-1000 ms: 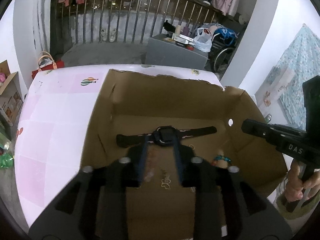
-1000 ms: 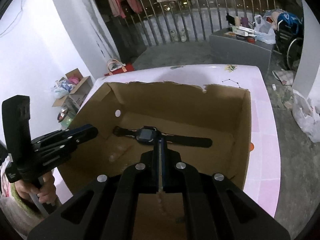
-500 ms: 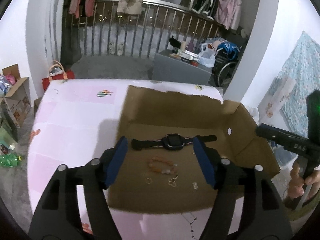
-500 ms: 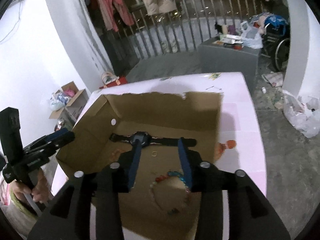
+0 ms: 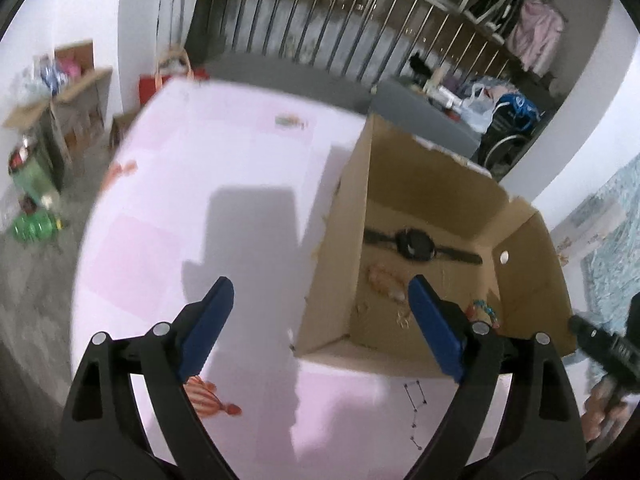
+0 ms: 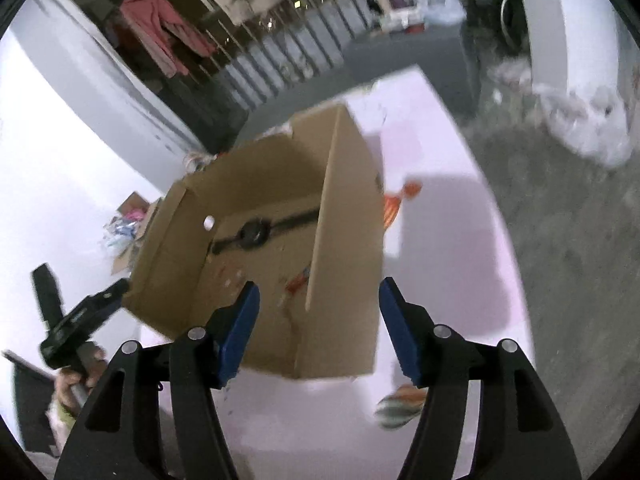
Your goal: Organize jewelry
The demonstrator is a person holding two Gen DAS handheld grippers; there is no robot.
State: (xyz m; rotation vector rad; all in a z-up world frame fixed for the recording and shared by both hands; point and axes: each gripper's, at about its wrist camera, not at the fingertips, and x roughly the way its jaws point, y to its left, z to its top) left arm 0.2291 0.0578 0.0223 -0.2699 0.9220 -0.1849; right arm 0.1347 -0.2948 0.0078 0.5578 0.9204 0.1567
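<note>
An open cardboard box (image 5: pixel 524 248) (image 6: pixel 280 176) stands on a pink table (image 5: pixel 192 200). On its floor lie a black watch (image 5: pixel 416 243) (image 6: pixel 252 234), a pale pink bead bracelet (image 5: pixel 384 280), a colourful bead bracelet (image 5: pixel 484 311) and some small pieces (image 5: pixel 402 318). My left gripper (image 5: pixel 320 334) is open and empty, held above the table and the box's left wall. My right gripper (image 6: pixel 318 330) is open and empty, above the box's near right corner. The right gripper also shows at the left wrist view's right edge (image 5: pixel 600 344), the left one in the right wrist view (image 6: pixel 80 316).
The table (image 6: pixel 440 208) carries printed orange striped figures (image 5: pixel 208 396) (image 6: pixel 400 400). Grey floor surrounds it, with a metal railing (image 5: pixel 320 44), hanging clothes, a grey cabinet (image 5: pixel 424 116), bags and a cardboard box (image 5: pixel 72 92) of clutter at the left.
Both grippers have pulled back and up out of the box and opened wide. The left has swung left over the table, the right has swung right. The jewelry stays in the box.
</note>
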